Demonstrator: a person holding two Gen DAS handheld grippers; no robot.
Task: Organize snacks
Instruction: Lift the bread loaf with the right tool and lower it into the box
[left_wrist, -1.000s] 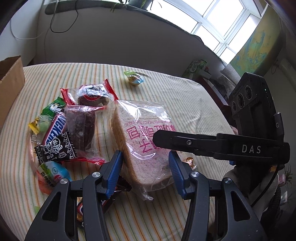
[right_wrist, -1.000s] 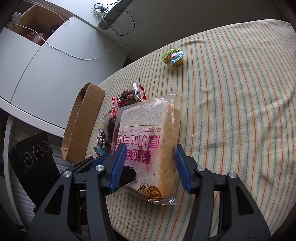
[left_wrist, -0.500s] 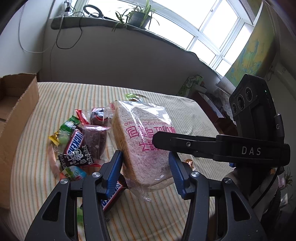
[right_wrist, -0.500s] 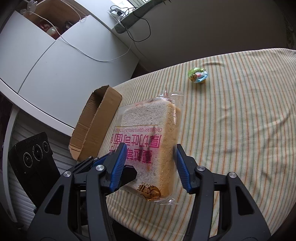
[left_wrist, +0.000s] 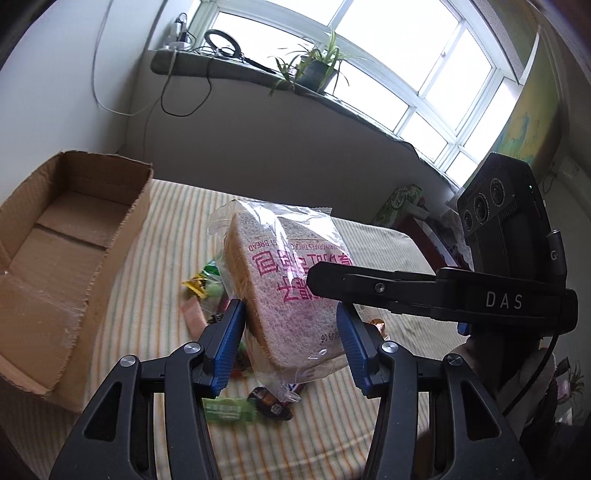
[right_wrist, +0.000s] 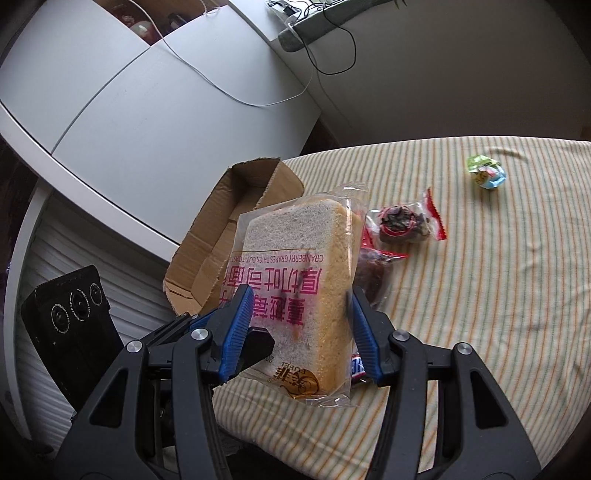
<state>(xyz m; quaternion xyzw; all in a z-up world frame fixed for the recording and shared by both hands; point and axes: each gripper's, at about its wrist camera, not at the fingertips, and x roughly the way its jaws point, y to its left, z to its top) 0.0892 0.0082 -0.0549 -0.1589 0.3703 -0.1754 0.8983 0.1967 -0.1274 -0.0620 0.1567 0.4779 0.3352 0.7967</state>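
Note:
A clear bag of thick-cut toast with pink print (left_wrist: 291, 291) (right_wrist: 303, 291) hangs above the striped table. My left gripper (left_wrist: 291, 349) and my right gripper (right_wrist: 301, 332) are both shut on its lower part, from opposite sides. An open, empty cardboard box (left_wrist: 62, 254) (right_wrist: 229, 236) lies on the table's left side. Small wrapped snacks (left_wrist: 236, 398) lie under the bread. Two red-edged cake packets (right_wrist: 402, 221) lie beside it.
A small jelly cup (right_wrist: 487, 173) sits alone far across the striped tablecloth (right_wrist: 498, 295). A white cabinet (right_wrist: 147, 110) stands behind the box. A windowsill with a potted plant (left_wrist: 314, 70) and cables runs along the back wall.
Both grippers have lifted the bread bag off the table and carried it toward the cardboard box, which now shows far more fully in both views.

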